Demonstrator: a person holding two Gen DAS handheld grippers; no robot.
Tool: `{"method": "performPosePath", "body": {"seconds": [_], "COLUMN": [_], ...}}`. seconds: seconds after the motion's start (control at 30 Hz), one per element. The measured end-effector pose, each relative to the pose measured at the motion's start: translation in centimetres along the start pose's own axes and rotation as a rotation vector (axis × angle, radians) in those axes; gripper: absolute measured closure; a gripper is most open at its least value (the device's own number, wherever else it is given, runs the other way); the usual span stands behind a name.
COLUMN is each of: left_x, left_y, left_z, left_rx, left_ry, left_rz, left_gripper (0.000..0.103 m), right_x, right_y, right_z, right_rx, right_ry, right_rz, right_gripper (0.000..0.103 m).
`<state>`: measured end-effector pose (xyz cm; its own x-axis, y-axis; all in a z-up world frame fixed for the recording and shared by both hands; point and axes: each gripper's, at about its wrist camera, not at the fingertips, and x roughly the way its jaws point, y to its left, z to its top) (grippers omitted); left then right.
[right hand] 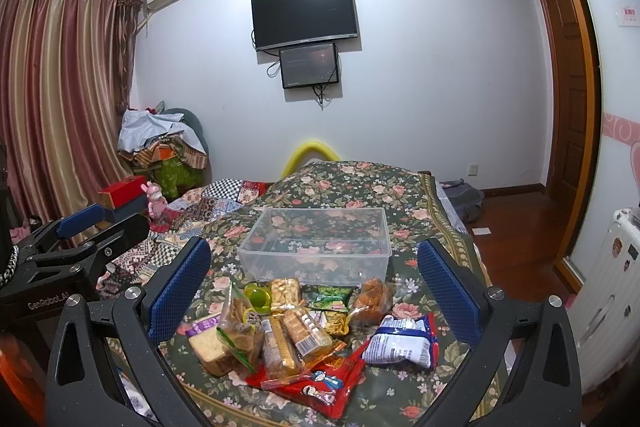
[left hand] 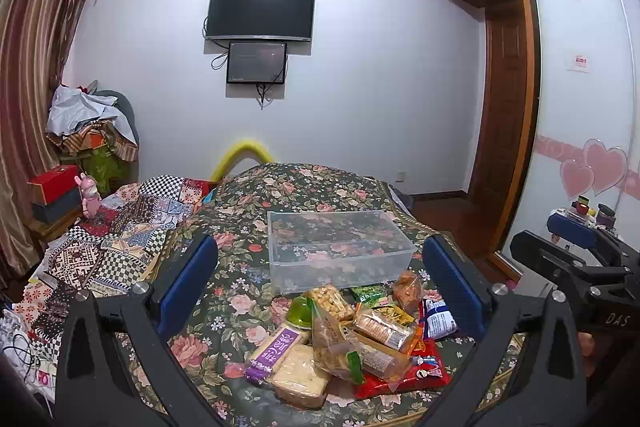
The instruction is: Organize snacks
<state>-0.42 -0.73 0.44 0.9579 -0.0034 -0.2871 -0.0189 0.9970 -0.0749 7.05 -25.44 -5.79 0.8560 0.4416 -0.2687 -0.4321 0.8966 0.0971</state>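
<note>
A pile of snack packs lies on the floral cloth in front of an empty clear plastic box. The pile holds a purple-labelled cake pack, biscuit packs, a red packet, a blue-white packet and a green jelly cup. My left gripper is open and empty above the pile. My right gripper is open and empty above the pile too. Each gripper also shows in the other's view: the right, the left.
The floral cloth covers a raised surface with a patchwork quilt to its left. Red and grey boxes and a pink toy stand at the left. A wooden floor and wardrobe lie to the right.
</note>
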Motion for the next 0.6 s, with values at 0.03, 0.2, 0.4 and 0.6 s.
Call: {"method": "performPosePath", "body": {"seconds": [0.03, 0.2, 0.4, 0.6], "left_x": [-0.06, 0.33, 0.05, 0.05], "left_y": [-0.09, 0.67, 0.45, 0.41], "left_z": [0.03, -0.24, -0.26, -0.24], "left_rx": [0.0, 0.004, 0.007, 0.005], "left_ry": [0.0, -0.001, -0.006, -0.012], "left_rz": [0.0, 0.0, -0.002, -0.005], "left_gripper": [0.0, 0.0, 0.0, 0.0], "right_x": [-0.01, -0.12, -0.09, -0.13], "right_y": [0.03, 0.07, 0.23, 0.3], "right_z": [-0.04, 0.07, -0.01, -0.16], "right_rx": [-0.001, -0.004, -0.005, -0.003], "right_ry": [0.0, -0.006, -0.012, -0.011], "right_rz": [0.001, 0.004, 0.007, 0.008], "right_gripper": [0.0, 0.0, 0.0, 0.0]}}
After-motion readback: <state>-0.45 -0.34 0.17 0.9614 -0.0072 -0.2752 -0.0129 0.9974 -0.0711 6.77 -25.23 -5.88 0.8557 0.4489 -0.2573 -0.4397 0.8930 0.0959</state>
